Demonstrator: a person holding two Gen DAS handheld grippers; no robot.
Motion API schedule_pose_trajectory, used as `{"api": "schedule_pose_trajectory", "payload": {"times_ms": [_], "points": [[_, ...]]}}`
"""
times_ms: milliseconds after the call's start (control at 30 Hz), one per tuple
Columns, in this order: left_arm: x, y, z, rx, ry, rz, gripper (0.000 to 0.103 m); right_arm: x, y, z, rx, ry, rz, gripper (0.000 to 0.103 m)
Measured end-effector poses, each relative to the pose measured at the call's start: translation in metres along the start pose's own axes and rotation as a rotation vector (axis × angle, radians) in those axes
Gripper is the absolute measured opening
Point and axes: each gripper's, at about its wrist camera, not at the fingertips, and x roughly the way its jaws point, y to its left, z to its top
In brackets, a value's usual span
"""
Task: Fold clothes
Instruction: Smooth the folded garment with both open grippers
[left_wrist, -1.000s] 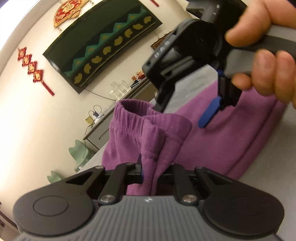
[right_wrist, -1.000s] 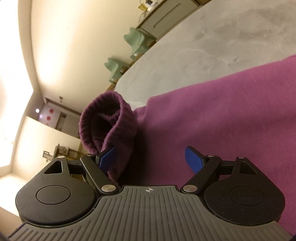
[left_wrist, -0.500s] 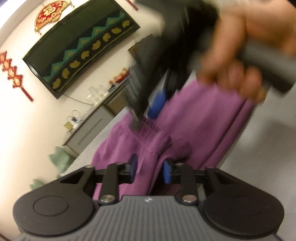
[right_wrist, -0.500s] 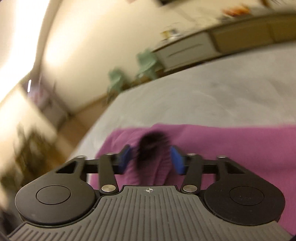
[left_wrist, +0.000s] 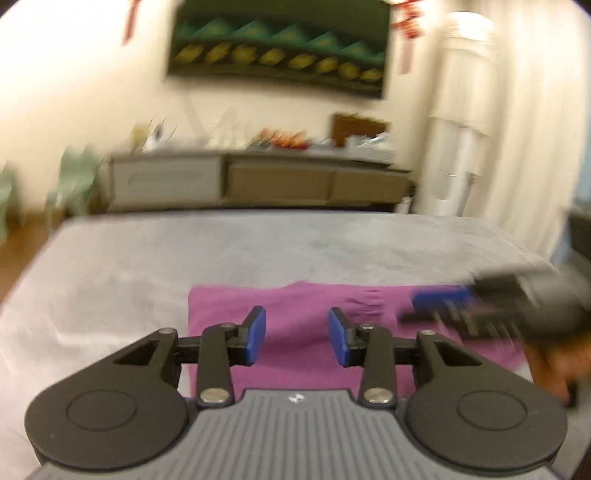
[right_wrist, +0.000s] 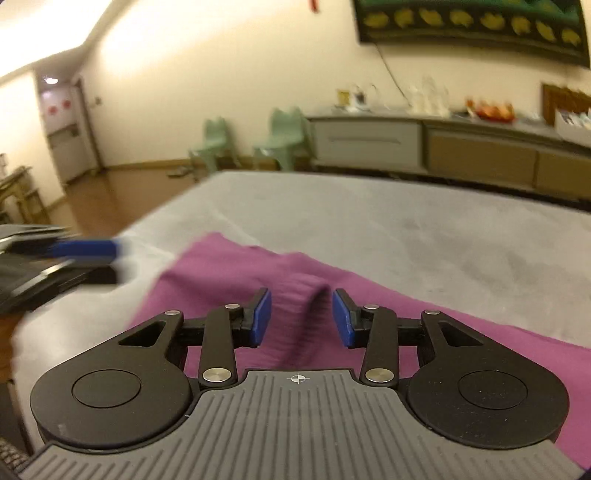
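Now the purple trousers (left_wrist: 295, 306) lie folded flat on the grey desk (left_wrist: 221, 251). Left tongs (left_wrist: 297, 335) hang above the cloth, jaws having just been opening, nothing between the blue pads. Right tongs (right_wrist: 301, 319) have also just been opening; a raised ridge of the waistband stands between their pads, apart from both, so they are released. Each tool shows blurred at the edge of the other's view.
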Motion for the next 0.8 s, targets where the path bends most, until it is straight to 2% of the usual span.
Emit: {"api": "schedule_pose_trajectory", "payload": {"times_ms": [100, 133, 167, 233, 300, 367, 433, 467, 500, 533, 567, 633, 700, 767, 800], "points": [[0.047, -0.014, 0.009, -0.025, 0.080, -0.006, 0.036, 0.017, 0.022, -0.027, -0.113, 0.086, -0.017, 0.030], [0.059, -0.020, 0.008, -0.031, 0.111, 0.006, 0.036, 0.025, 0.030, -0.038, -0.151, 0.118, -0.035, 0.032], [0.071, -0.026, 0.007, -0.036, 0.143, 0.025, 0.037, 0.027, 0.034, -0.049, -0.171, 0.098, -0.043, 0.031], [0.088, -0.036, 0.004, -0.037, 0.222, 0.106, 0.038, 0.024, 0.041, -0.056, -0.213, 0.065, -0.071, 0.031], [0.102, -0.045, 0.002, -0.034, 0.293, 0.184, 0.038, 0.025, 0.045, -0.052, -0.222, 0.074, -0.083, 0.032], [0.100, -0.054, 0.010, -0.025, 0.301, 0.225, 0.034, 0.023, 0.043, -0.043, -0.229, 0.097, -0.074, 0.034], [0.086, -0.071, 0.016, 0.009, 0.242, 0.200, 0.032, 0.010, 0.036, -0.038, -0.221, 0.094, -0.071, 0.035], [0.083, -0.077, 0.014, 0.033, 0.223, 0.195, 0.029, 0.000, 0.030, -0.039, -0.207, 0.072, -0.078, 0.037], [0.083, -0.081, 0.011, 0.050, 0.223, 0.198, 0.029, -0.009, 0.024, -0.041, -0.192, 0.050, -0.084, 0.044], [0.094, -0.078, 0.005, 0.045, 0.273, 0.220, 0.029, -0.010, 0.018, -0.046, -0.184, 0.062, -0.091, 0.050], [0.101, -0.072, 0.001, 0.025, 0.294, 0.227, 0.031, -0.006, 0.011, -0.054, -0.179, 0.111, -0.098, 0.051], [0.102, -0.068, 0.004, -0.004, 0.315, 0.234, 0.031, -0.010, -0.012, -0.066, -0.142, 0.137, -0.057, 0.061], [0.092, -0.068, 0.015, -0.031, 0.281, 0.233, 0.031, -0.033, -0.041, -0.062, -0.060, 0.146, -0.048, 0.061], [0.081, -0.073, 0.027, -0.067, 0.236, 0.250, 0.030, -0.078, -0.079, -0.058, 0.019, 0.085, -0.068, 0.071], [0.076, -0.076, 0.032, -0.085, 0.212, 0.258, 0.031, -0.103, -0.104, -0.061, 0.049, 0.054, -0.116, 0.083]]}}
